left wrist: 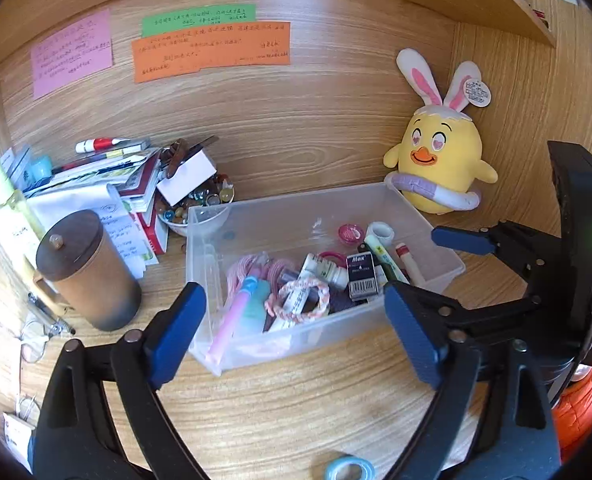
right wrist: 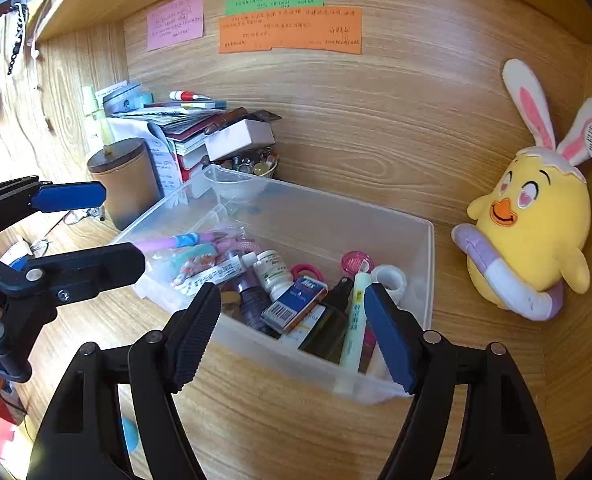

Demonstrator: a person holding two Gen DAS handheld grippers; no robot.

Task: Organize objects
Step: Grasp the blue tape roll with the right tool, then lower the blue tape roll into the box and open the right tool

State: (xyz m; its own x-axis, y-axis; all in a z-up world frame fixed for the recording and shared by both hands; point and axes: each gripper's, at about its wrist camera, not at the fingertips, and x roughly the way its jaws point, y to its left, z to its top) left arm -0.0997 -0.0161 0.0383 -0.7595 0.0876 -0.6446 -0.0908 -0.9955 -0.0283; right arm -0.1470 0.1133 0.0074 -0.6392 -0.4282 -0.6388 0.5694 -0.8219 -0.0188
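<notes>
Both the left claw [left wrist: 291, 320] and right claw [right wrist: 291, 336] hang spread and empty just before the clear bin [left wrist: 416, 196] (small clutter already gathered inside), which sits mid-surface [left wrist: 275, 400], likely freshly positioned.

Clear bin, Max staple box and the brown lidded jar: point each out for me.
Clear bin [left wrist: 199, 280], left wrist view, left wall.
Max staple box [right wrist: 296, 300], right wrist view, blue top face.
Brown lidded jar [left wrist: 95, 280], left wrist view, side wall.

Wood-grain tabletop [left wrist: 296, 400] carries a clear plastic bin [left wrist: 255, 220] at centre, a brown lidded canister [left wrist: 89, 272] and a heap of books and papers [left wrist: 107, 184] to its left, and a yellow chick plush [left wrist: 440, 160] against the right wall.
</notes>
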